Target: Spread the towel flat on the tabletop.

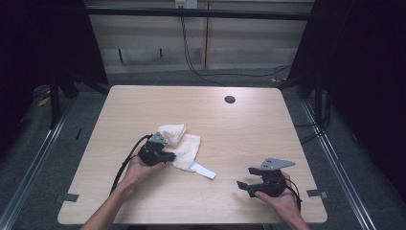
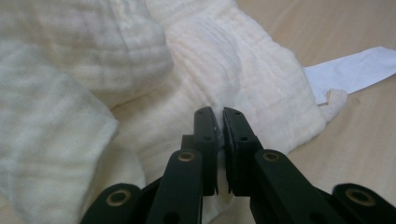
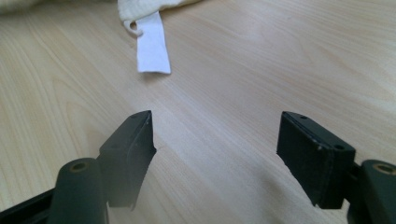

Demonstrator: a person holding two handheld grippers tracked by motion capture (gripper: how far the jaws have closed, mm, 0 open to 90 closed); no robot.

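A cream-white crumpled cloth (image 1: 184,143) lies left of the middle of the wooden table (image 1: 249,129), with a white label strip (image 1: 203,171) sticking out at its near right corner. My left gripper (image 1: 168,157) rests at the cloth's near left edge. In the left gripper view its jaws (image 2: 219,116) stand almost together, pinching a fold of the cloth (image 2: 224,56), and the label (image 2: 355,70) lies off to the right. My right gripper (image 1: 242,186) is near the table's front right, open, pointing left toward the label (image 3: 152,46), with bare wood between its fingertips (image 3: 217,140).
A dark round cable hole (image 1: 230,99) sits near the table's far edge. Black cables hang down the wall behind the table and run along the floor. Metal rails flank the table on both sides. Bare wood separates the cloth from the right gripper.
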